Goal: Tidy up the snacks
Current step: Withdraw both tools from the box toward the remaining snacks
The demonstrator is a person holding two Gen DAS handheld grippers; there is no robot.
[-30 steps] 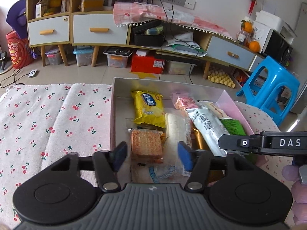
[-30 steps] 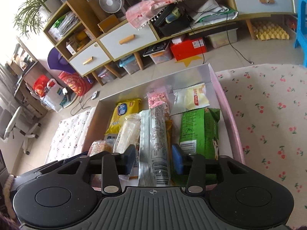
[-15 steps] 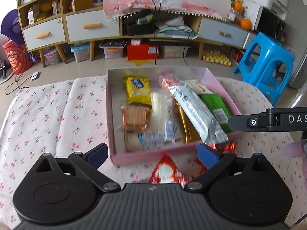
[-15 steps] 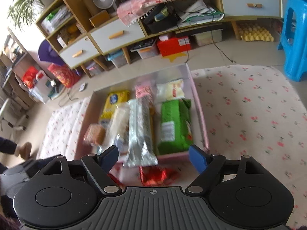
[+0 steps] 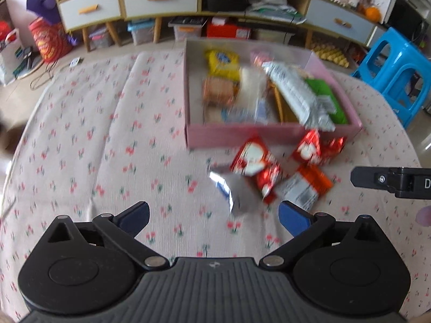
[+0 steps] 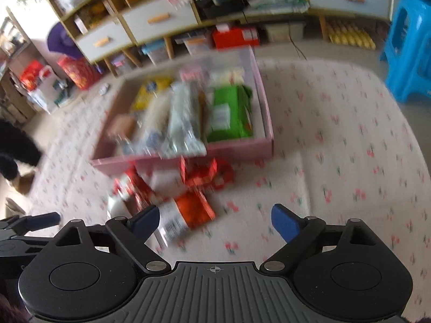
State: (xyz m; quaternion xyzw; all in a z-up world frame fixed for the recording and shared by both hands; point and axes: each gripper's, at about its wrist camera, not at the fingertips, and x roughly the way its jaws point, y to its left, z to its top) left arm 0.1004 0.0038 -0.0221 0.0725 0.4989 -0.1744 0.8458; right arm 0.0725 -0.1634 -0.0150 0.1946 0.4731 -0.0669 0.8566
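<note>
I see both tools above the cherry-print cloth counter (image 5: 89, 140). My left gripper (image 5: 212, 216) is spread wide and holds nothing; my right gripper (image 6: 212, 220) is likewise wide and empty. The shallow pink cardboard box (image 5: 269, 134) sits toward the far edge, its long axis running away from me, and a long silver foil packet (image 5: 299, 99) overhangs its near wall. Loose red foil packets (image 5: 256, 167) and an orange-and-white wrapper (image 6: 186, 212) lie just before that wall. Bare cloth opens to the left and right.
</note>
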